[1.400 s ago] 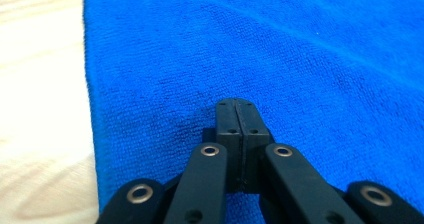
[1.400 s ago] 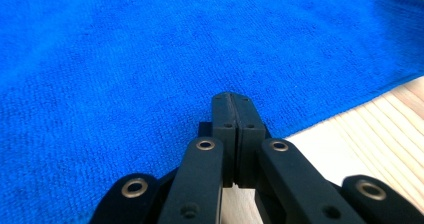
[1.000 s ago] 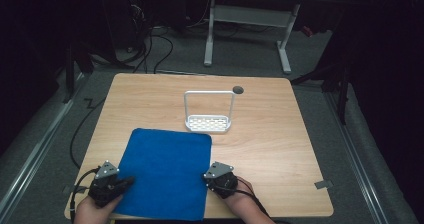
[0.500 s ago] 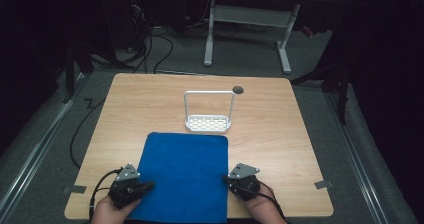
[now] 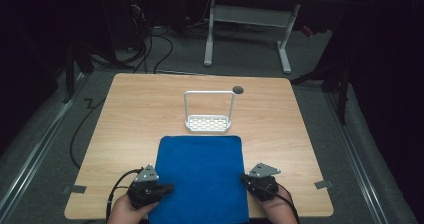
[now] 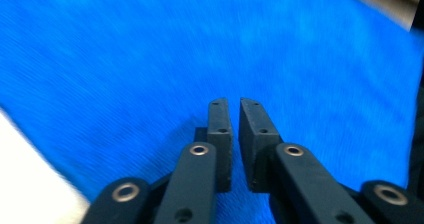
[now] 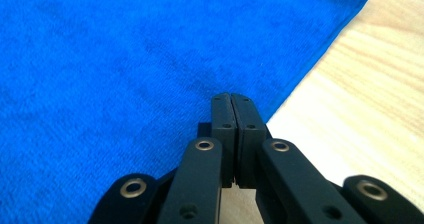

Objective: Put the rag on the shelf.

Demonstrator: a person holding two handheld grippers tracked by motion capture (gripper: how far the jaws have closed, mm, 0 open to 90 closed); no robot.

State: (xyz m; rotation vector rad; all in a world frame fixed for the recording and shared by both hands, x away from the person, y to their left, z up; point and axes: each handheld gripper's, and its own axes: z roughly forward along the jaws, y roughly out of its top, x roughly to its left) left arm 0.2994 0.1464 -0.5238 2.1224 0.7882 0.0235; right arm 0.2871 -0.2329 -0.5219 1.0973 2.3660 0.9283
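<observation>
High view overhead, facing forward-down; gripper views close, sharing blue cloth.

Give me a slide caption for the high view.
Two hand-held grippers flank a flat blue cloth on a wooden table, behind it a white wire rack.

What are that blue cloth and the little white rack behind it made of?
The blue cloth looks like soft terry or microfibre: matte, with a fine fuzzy weave in the right gripper view. The white rack seems to be coated metal or plastic, with a smooth, thin frame and a perforated base; which one I can't tell.
</observation>
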